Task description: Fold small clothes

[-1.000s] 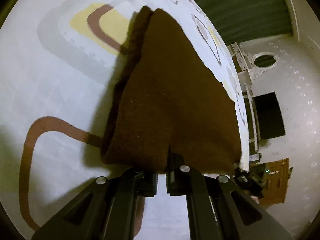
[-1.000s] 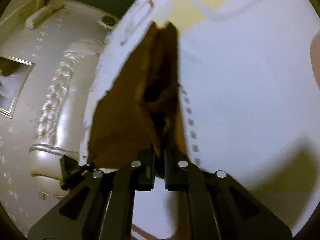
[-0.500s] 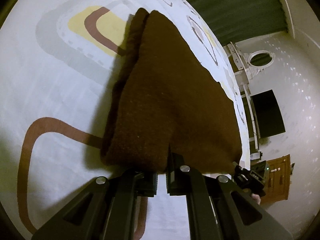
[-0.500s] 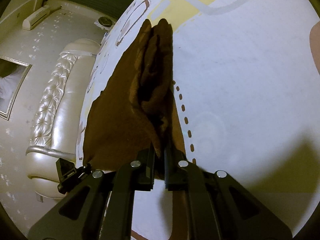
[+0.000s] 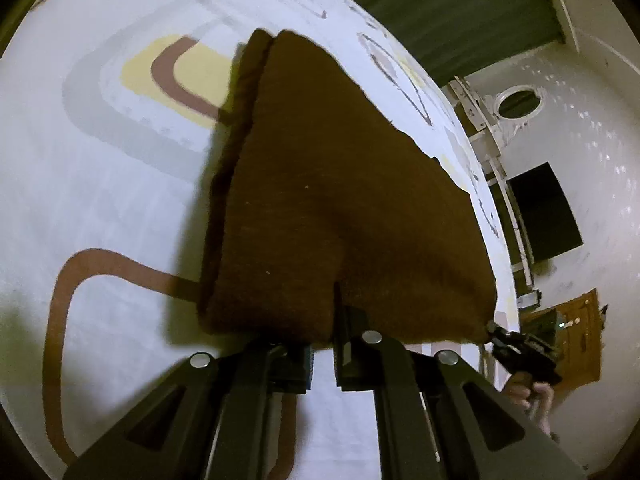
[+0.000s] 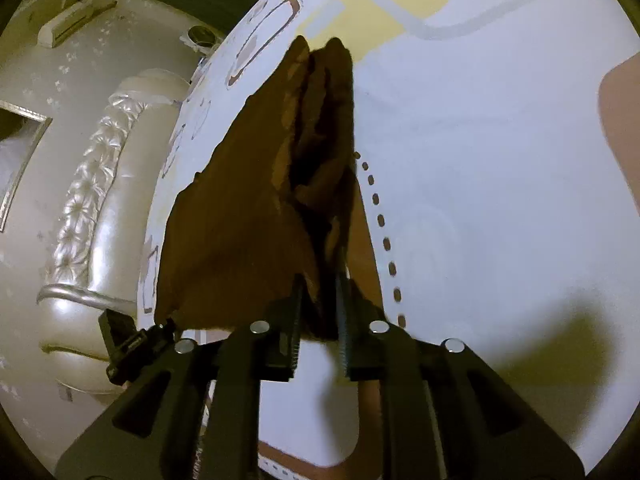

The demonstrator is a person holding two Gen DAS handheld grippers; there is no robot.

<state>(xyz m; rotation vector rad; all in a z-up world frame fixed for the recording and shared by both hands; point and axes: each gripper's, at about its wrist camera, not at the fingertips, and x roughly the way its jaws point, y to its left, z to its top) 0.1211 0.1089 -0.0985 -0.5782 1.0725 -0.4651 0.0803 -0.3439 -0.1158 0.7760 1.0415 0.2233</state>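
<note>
A brown knitted cloth hangs doubled over between both grippers, just above a white patterned bed sheet. My left gripper is shut on its near edge, close to the left corner. In the right wrist view the cloth shows loose inner folds. My right gripper holds the other end; its jaws are opening, and the cloth still fills the gap and touches both pads. The right gripper also shows in the left wrist view at the cloth's right corner. The left gripper shows at the cloth's left corner in the right wrist view.
The sheet spreads wide beyond the cloth. A cream tufted headboard runs along the bed's left side. A green curtain, a dark screen and a person's hand lie past the bed's edge.
The right gripper's jaws have spread slightly around the cloth. The left gripper has rolled a little. The cloth stays stretched between them in about the same place.
</note>
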